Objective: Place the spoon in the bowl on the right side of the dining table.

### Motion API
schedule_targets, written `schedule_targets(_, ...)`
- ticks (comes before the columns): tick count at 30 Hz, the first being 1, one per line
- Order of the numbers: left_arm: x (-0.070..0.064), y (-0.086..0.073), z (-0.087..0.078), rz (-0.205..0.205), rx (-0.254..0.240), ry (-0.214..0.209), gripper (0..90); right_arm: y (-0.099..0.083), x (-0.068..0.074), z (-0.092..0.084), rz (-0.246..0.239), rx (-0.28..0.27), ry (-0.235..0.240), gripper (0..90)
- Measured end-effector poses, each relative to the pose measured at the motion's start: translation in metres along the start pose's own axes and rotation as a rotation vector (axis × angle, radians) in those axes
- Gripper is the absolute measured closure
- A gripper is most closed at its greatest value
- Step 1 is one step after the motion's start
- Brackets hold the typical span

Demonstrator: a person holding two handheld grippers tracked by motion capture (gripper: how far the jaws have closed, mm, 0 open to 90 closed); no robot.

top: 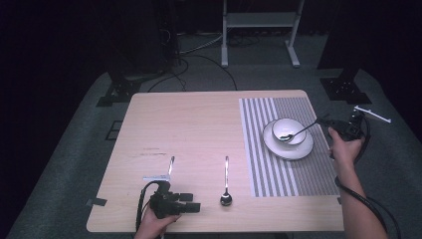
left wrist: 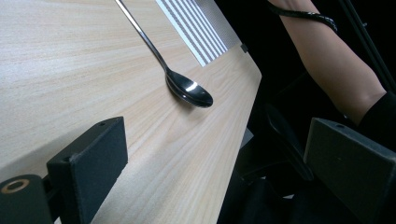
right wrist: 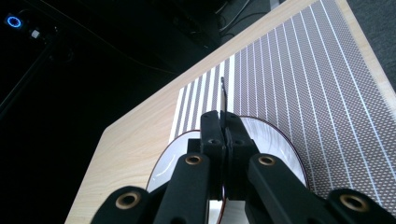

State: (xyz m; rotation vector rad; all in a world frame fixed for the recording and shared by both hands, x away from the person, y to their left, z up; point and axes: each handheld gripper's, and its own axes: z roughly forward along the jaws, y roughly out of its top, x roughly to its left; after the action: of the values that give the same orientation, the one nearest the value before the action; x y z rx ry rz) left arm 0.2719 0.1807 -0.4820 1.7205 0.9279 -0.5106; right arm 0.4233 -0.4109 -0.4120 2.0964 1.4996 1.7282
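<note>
High view: right claw (top: 326, 121) pinches spoon (top: 298, 131) over bowl (top: 289, 131); left claw (top: 191, 202) gapes empty near table edge (top: 214, 231).

Table (top: 199, 124) brightly lit; surroundings near black; glare on spoon bowl (left wrist: 194, 91); near claw soft-focused.

— What's on the table?

— A white bowl (top: 289, 130) sits upright on a white plate (top: 298, 148), both on the striped placemat (top: 278, 164) at the right side. A spoon (top: 297, 132) rests with its dark scoop inside the bowl, its handle angled up and out to the right.

— And nearer us?

— A second spoon (top: 226, 185) lies flat on the bare wood, shiny scoop toward the near edge, handle pointing away. Left of it lies another slim metal utensil (top: 171, 166); I can't tell its end.
</note>
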Motion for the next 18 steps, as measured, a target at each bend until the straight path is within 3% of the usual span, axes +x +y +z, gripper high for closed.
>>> schedule_targets(18,0.002,0.000,-0.001,-0.008,-0.006,0.002,4.8,-0.004,-0.011,0.004,0.019,0.019,0.014,85.2)
